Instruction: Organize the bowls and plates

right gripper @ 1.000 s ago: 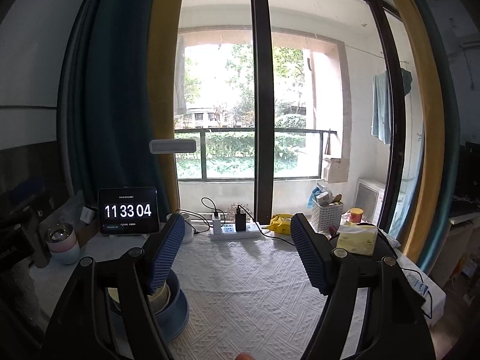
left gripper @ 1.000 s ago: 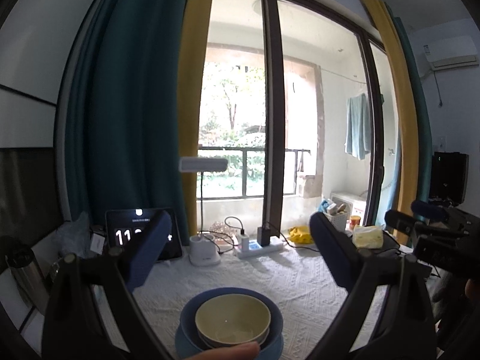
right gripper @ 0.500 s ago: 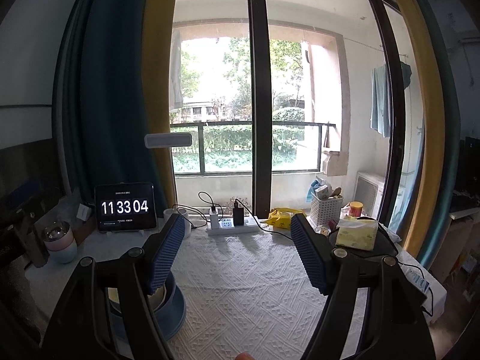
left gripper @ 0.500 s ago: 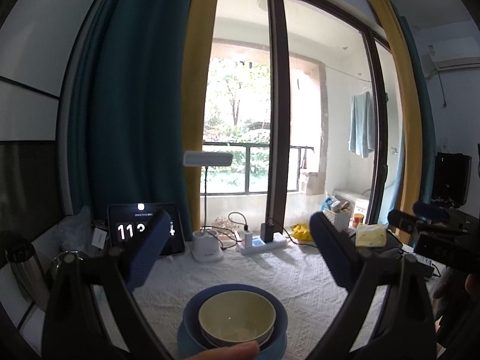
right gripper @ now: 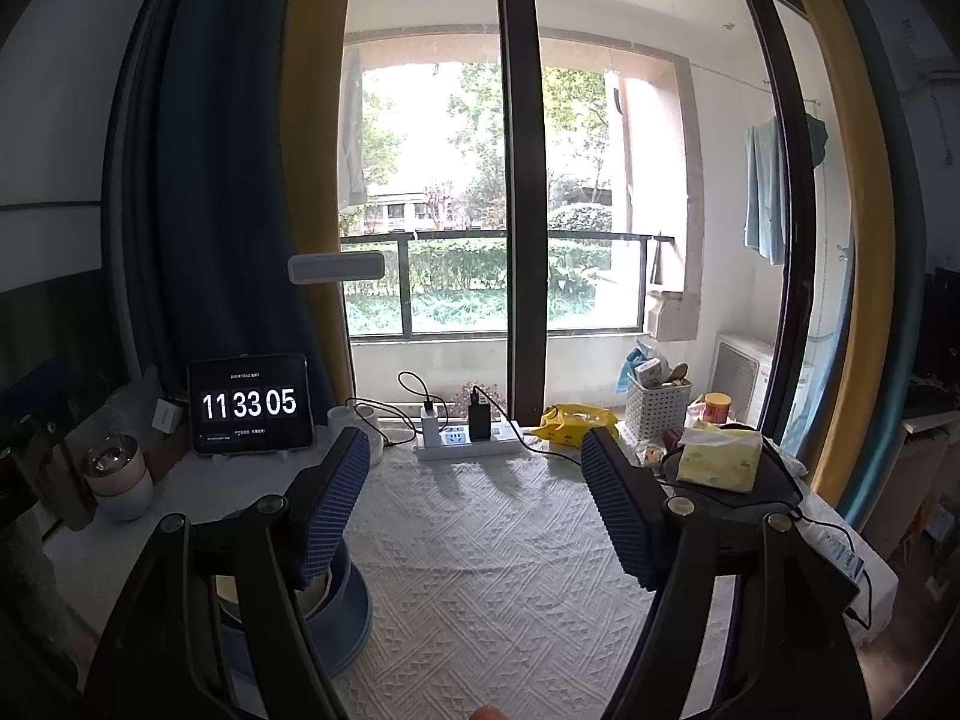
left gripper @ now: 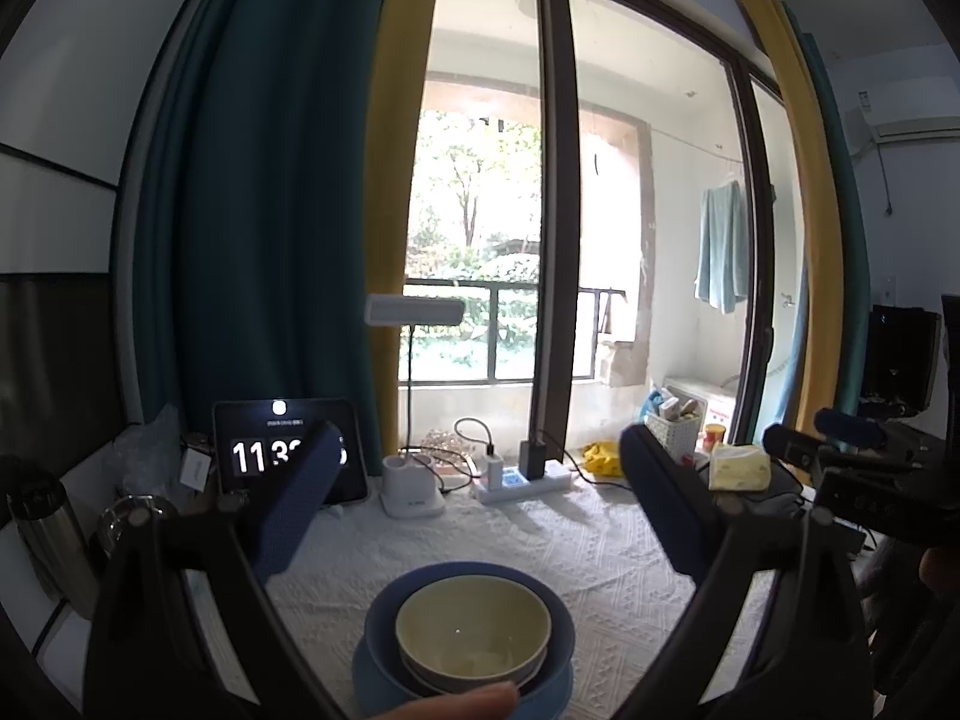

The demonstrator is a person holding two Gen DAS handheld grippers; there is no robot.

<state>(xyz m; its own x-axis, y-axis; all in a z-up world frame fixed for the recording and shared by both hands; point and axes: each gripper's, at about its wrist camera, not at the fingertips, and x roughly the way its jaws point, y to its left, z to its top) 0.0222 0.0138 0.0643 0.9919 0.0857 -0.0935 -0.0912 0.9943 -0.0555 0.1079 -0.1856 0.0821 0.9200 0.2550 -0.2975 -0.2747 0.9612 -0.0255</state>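
A stack of dishes stands on the white tablecloth: a cream bowl (left gripper: 473, 624) nested in a blue bowl (left gripper: 558, 624) on a blue plate (left gripper: 366, 675). In the left wrist view the stack sits low in the middle, below and between the fingers of my left gripper (left gripper: 480, 504), which is open and holds nothing. A fingertip (left gripper: 462, 703) shows at the bottom edge in front of the stack. In the right wrist view the blue bowl (right gripper: 351, 600) is at lower left, partly behind the left finger of my right gripper (right gripper: 477, 504), also open and holding nothing.
At the table's back stand a tablet clock (right gripper: 249, 405), a white desk lamp (left gripper: 414, 489), a power strip (right gripper: 465, 441) with cables, a yellow packet (right gripper: 579, 423), a white basket (right gripper: 657, 408) and a tissue pack (right gripper: 720, 459). A pink-and-white cup (right gripper: 117, 477) is at the left. Bare tablecloth (right gripper: 492, 570) spreads right of the stack.
In the left wrist view the scene has slid down slightly, so more of the window top shows. The clock has ticked over by one second. The stack and both grippers stay as they were.
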